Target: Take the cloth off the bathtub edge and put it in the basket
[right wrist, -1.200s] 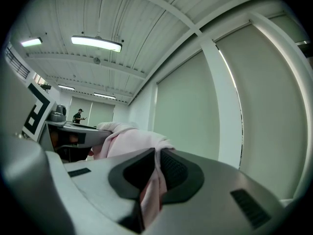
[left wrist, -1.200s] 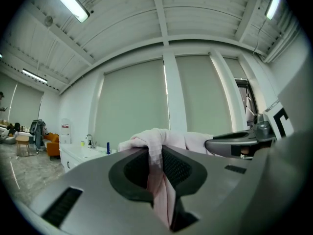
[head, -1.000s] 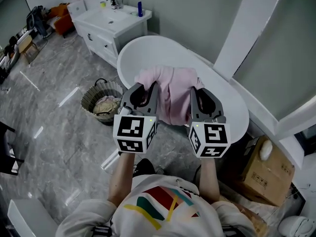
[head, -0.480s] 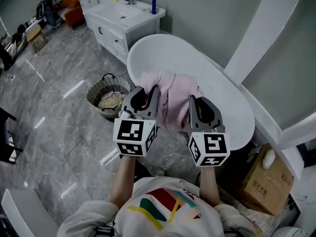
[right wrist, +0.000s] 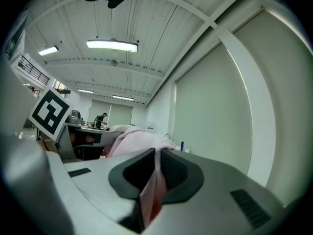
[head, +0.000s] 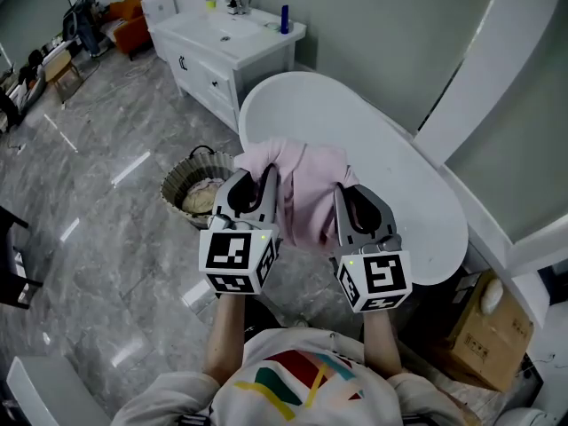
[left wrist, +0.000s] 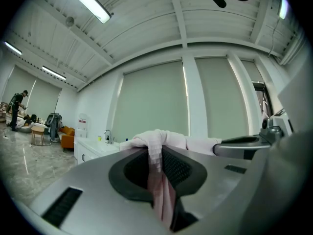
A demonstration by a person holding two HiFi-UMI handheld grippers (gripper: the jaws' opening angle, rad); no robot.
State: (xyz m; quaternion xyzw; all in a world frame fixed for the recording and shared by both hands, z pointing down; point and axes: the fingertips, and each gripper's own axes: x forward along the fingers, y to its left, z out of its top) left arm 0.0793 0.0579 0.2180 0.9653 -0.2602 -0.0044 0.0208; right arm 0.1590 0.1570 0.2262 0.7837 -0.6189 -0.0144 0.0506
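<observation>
While the left hand-held gripper (head: pixel 264 181) and the right hand-held gripper (head: pixel 342 195) each pinch narrowly on the pink cloth (head: pixel 303 185) slung between them over the bathtub (head: pixel 377 140) rim, the basket (head: pixel 173 186) at nine o'clock holds crumpled pale fabric (head: pixel 201 199). Since a second ago, cloth and basket have drawn closer.

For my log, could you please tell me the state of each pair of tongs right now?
Left tongs: shut on the pink cloth.
Right tongs: shut on the same cloth.
</observation>
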